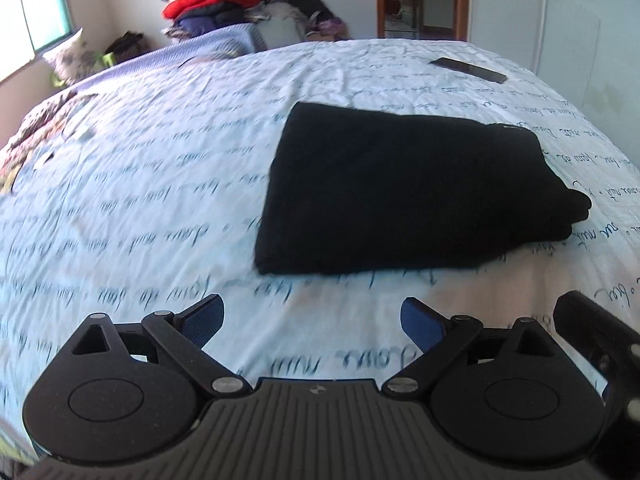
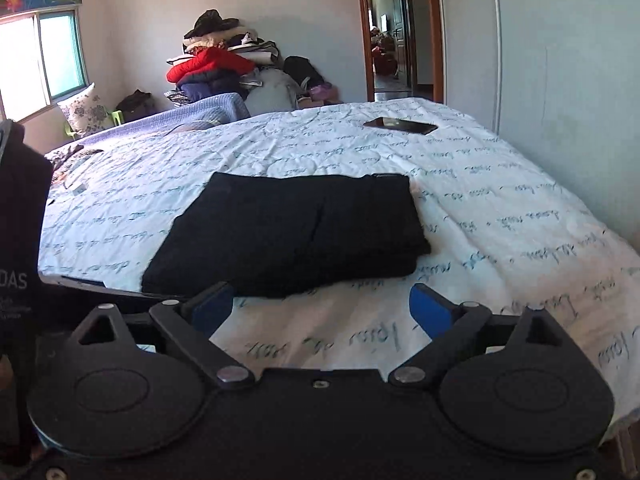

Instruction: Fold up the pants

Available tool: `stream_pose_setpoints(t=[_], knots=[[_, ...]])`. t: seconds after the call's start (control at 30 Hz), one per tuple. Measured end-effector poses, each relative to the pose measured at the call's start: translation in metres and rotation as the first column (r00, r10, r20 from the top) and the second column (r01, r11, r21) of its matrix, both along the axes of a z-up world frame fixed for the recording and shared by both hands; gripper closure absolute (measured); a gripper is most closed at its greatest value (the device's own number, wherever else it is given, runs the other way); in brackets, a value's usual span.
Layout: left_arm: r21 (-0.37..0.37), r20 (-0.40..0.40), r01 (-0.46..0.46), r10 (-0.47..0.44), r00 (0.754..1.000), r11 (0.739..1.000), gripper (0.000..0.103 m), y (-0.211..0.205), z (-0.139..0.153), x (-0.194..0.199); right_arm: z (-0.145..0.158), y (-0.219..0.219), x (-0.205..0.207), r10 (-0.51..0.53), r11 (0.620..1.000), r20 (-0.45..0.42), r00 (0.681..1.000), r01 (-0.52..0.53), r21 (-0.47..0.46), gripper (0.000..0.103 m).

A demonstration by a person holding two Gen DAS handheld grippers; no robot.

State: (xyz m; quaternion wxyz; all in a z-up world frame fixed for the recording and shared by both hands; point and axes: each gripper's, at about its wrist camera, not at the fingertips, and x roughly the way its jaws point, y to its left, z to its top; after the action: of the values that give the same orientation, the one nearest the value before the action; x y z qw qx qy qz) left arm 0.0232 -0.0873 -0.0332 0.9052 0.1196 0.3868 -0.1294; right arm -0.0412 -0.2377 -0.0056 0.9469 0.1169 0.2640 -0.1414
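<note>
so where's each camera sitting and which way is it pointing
Left wrist: on the left gripper, low over the white script-printed bedsheet, facing the folded black pants; open jaws show.
Right wrist: on the right gripper, same direction, nearer the bed edge; open jaws show.
Shared: pants, sheet, black phone, clothes pile, doorway.

Premises: a lived-in home bedroom. A wide bed [image 2: 500,216] fills the floor, spread with a white sheet printed in cursive script. A pile of clothes [image 2: 220,64] — red jacket uppermost — stands against the far wall. A floral pillow [image 2: 84,114] sits under the sliding window [image 2: 40,56]. An open wooden doorway [image 2: 394,32] gives onto further rooms. A phone [image 2: 400,125] lies on the bed.
</note>
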Motion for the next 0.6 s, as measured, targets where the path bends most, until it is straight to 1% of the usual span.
stream_pose_setpoints(t=[0.07,0.13,0.2,0.27,0.33,0.4,0.5,0.6], knots=[[0.013,-0.002,-0.021,0.021,1.000,1.000,0.007,0.010,-0.002,-0.009,-0.003,0.007,-0.002,0.019,1.000,-0.010,1.000,-0.019,0.014,0.007],[0.025,0.009,-0.034,0.034,0.999,0.999,0.006,0.020,-0.007,-0.015,-0.009,0.013,0.001,0.034,0.999,-0.025,0.999,-0.034,-0.001,0.007],[0.042,0.008,-0.043,0.042,0.999,0.998,0.007,0.024,-0.014,-0.016,-0.016,0.017,0.007,0.032,0.999,-0.055,0.998,-0.033,-0.025,0.007],[0.046,-0.010,-0.041,0.041,0.999,0.998,0.007,0.025,-0.018,-0.011,-0.020,0.017,0.011,0.034,0.999,-0.083,0.996,-0.035,-0.013,0.007],[0.025,-0.016,-0.047,0.047,0.999,0.999,0.007,0.027,-0.018,-0.009,-0.021,0.015,0.010,0.045,0.999,-0.084,0.995,-0.044,0.012,0.007],[0.007,-0.007,-0.046,0.046,0.999,0.999,0.007,0.027,-0.016,-0.009,-0.020,0.013,0.008,0.050,0.999,-0.084,0.995,-0.049,0.012,0.007],[0.015,0.001,-0.039,0.039,0.999,0.999,0.007,0.026,-0.016,-0.010,-0.018,0.009,0.008,0.031,0.999,-0.082,0.996,-0.032,-0.011,0.007],[0.021,-0.001,-0.035,0.035,0.999,0.999,0.007,0.025,-0.017,-0.010,-0.017,0.004,0.007,0.021,1.000,-0.078,0.997,-0.021,0.003,0.007]])
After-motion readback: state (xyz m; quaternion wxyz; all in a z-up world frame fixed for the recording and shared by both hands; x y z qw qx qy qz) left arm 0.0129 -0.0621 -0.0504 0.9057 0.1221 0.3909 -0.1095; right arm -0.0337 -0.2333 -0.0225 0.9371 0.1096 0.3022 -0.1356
